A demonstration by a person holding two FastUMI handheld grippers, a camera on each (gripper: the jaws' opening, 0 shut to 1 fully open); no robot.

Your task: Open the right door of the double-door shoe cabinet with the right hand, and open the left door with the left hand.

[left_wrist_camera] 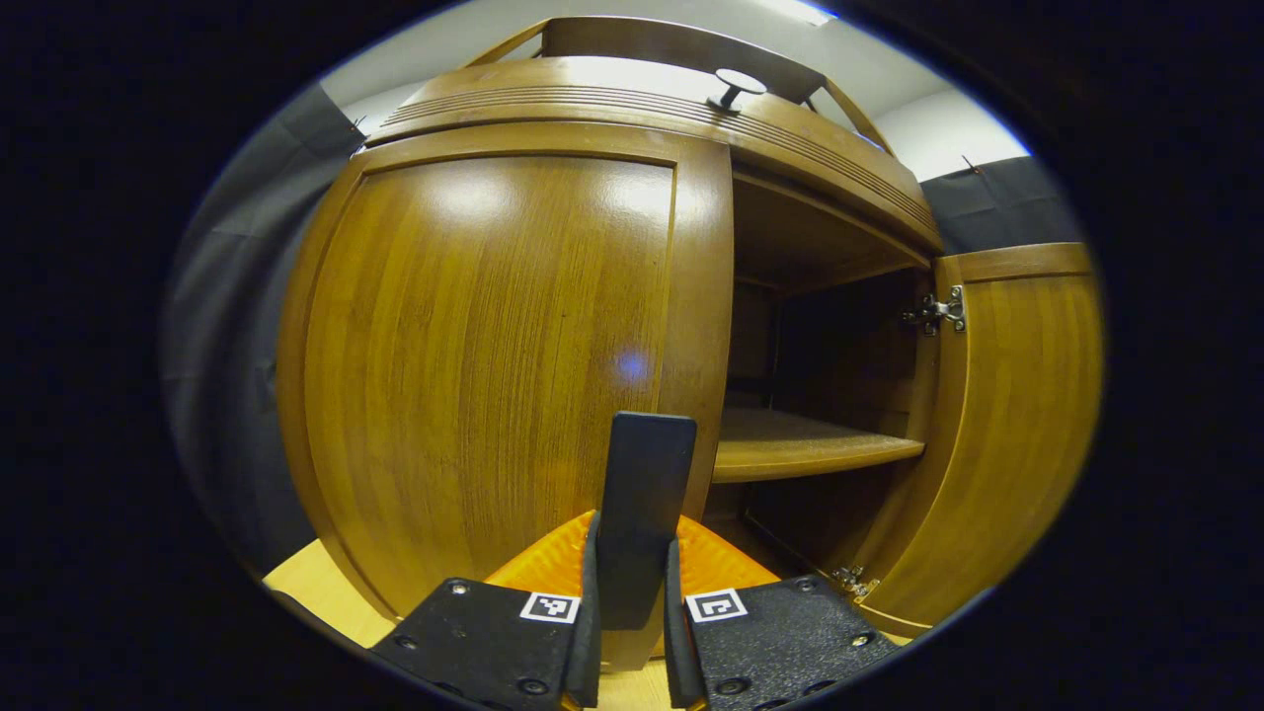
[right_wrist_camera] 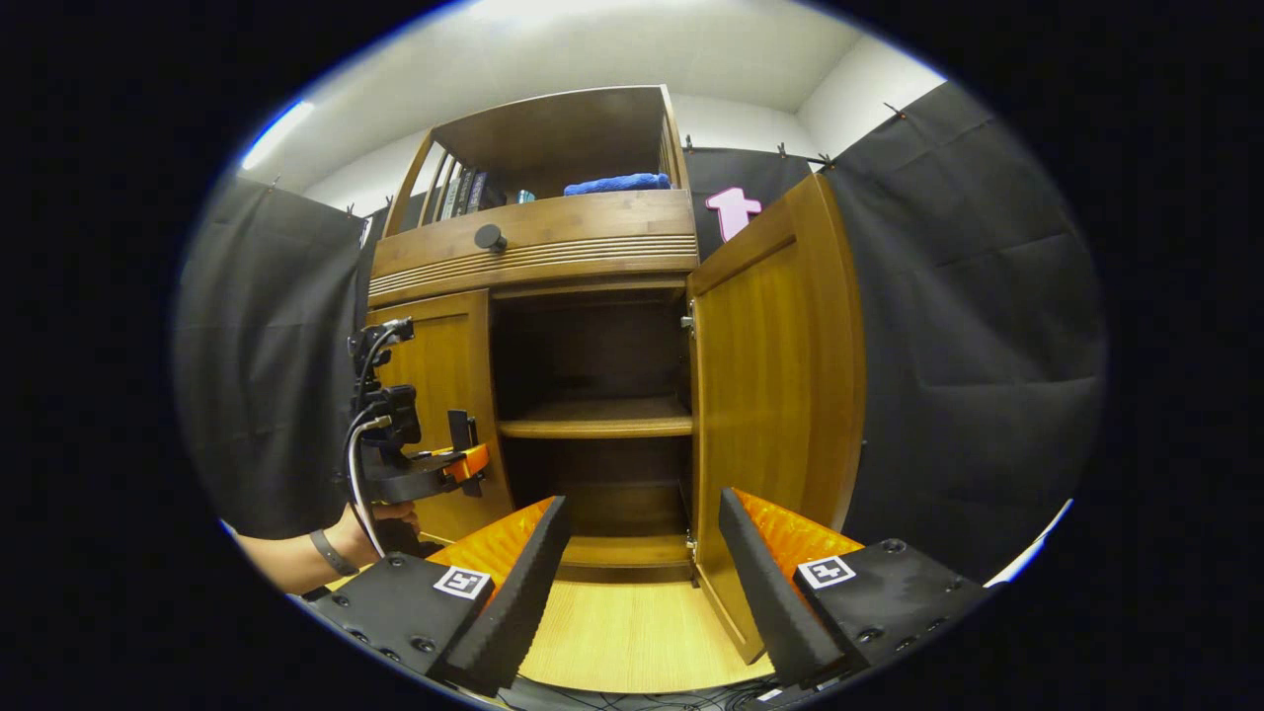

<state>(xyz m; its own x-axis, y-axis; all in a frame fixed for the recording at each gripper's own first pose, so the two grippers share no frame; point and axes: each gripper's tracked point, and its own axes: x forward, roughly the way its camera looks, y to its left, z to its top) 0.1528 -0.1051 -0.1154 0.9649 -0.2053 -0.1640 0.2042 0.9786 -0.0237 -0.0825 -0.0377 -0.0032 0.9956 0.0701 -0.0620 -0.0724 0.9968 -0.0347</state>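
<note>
Your right tool (right_wrist_camera: pixel 637 583) hangs with its fingers spread wide in front of the shoe cabinet (right_wrist_camera: pixel 553 252), whose right door (right_wrist_camera: pixel 775 365) stands swung open beside the bare shelf (right_wrist_camera: pixel 597 420). Your left tool (left_wrist_camera: pixel 632 612) is drawn narrow, its fingers pinched on a dark upright handle (left_wrist_camera: pixel 644 513) at the inner edge of the closed left door (left_wrist_camera: pixel 494 365).

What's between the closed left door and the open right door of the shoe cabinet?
In the right gripper view, the cabinet's open, dark inside lies between the left door and the right door, with one wooden shelf across it and nothing visible on that shelf.
</note>
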